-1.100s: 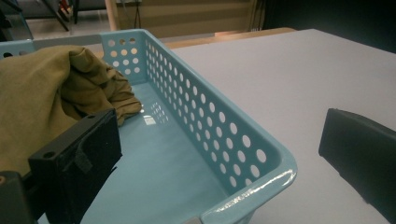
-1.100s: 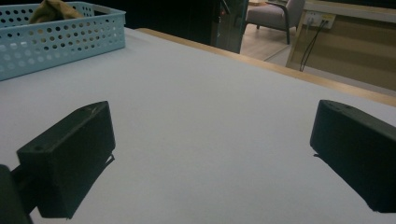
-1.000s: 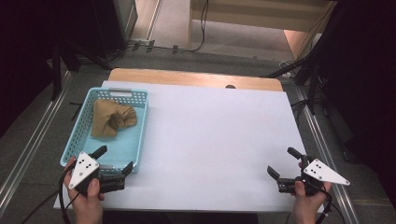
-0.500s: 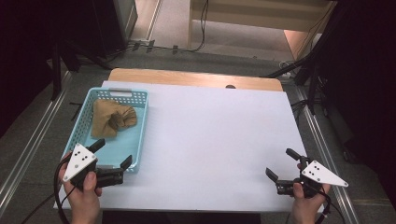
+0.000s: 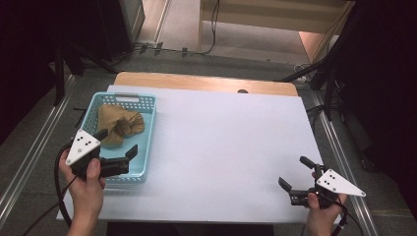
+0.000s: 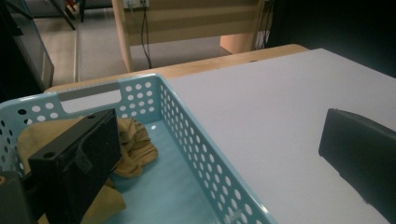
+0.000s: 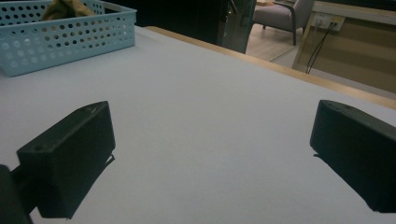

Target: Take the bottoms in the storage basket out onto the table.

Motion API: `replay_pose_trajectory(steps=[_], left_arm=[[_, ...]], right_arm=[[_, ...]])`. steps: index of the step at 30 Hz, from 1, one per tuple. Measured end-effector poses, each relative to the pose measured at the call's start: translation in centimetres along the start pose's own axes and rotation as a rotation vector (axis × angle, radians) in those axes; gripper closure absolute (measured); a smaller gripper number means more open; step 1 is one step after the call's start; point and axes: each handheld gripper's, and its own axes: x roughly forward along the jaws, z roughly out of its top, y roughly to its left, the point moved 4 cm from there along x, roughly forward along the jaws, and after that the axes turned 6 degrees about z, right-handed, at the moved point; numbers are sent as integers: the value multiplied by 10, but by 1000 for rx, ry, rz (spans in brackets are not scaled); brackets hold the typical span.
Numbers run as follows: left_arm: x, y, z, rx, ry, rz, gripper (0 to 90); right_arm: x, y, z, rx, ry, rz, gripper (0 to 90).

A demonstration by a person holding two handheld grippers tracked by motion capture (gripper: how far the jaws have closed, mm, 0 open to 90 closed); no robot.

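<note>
Hands are being held low at the table's point(image 5: 221, 147) near edge. Left gripper point(image 5: 117, 147) is being held over the basket's point(image 5: 147, 142) near end, jaws wide apart, empty. Right gripper point(image 5: 295, 174) is being held likewise gaping, empty, over bare table. Cloth point(image 5: 118, 125) is lying in the basket, partly hidden.

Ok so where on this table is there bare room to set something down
The white tabletop is bare from the basket across to the right gripper, and back to the wooden edge. It is crowded only at the left: the basket holds a tan cloth, and the left gripper, jaws open, hovers over its near end.
</note>
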Motion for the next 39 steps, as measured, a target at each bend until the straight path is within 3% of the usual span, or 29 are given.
replay_pose_trajectory(steps=[8, 19, 27, 32, 39], left_arm=[[21, 15, 18, -30, 32, -4, 0], [52, 42, 33, -72, 75, 47, 0], [74, 55, 33, -95, 127, 77, 0], [90, 70, 28, -130, 165, 119, 0], [105, 80, 19, -148, 221, 178, 0]], right_arm=[[0, 1, 1, 1, 0, -1, 0], [-1, 0, 1, -1, 3, -12, 0], [-1, 0, 1, -1, 5, -17, 0], [0, 0, 1, -5, 3, -16, 0], [0, 0, 1, -2, 8, -19, 0]])
